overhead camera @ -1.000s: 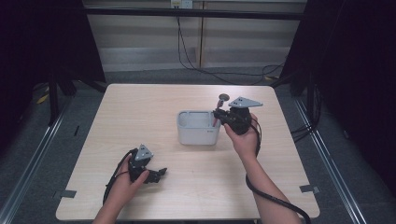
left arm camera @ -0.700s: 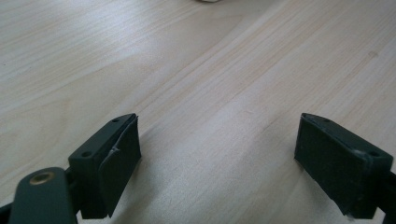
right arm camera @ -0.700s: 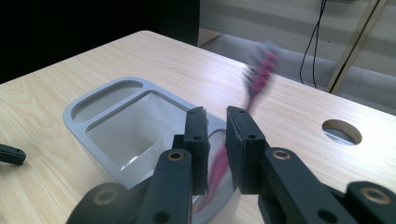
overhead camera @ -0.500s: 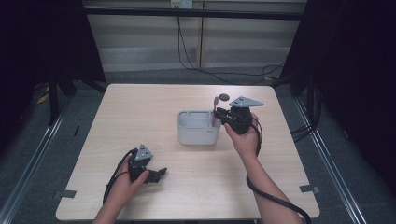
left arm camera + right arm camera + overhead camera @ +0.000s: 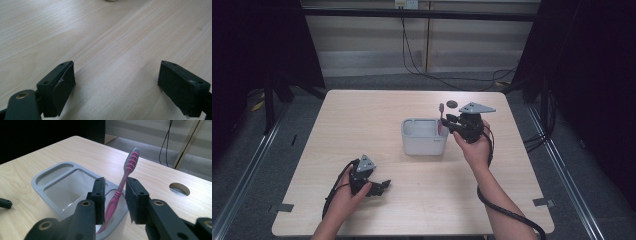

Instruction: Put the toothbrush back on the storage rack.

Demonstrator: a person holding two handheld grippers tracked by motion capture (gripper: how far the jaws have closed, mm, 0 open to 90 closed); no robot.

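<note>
A pink toothbrush stands tilted in the large compartment of a grey holder, its ribbed end up. My right gripper has a jaw on either side of the handle. The jaws have just been opening, and a small gap shows on both sides of the handle, so the pads do not press it. From above, the right gripper is at the right rim of the holder, with the toothbrush rising from it. My left gripper rests open near the table's front left, and bare wood lies between its jaws.
A round hole is cut in the tabletop just behind the holder. The holder has a narrow second compartment along its far side. Dark frames and cables surround the table.
The right gripper's jaws have parted from the toothbrush handle, which now leans free in the holder. Both hands stay in place.
</note>
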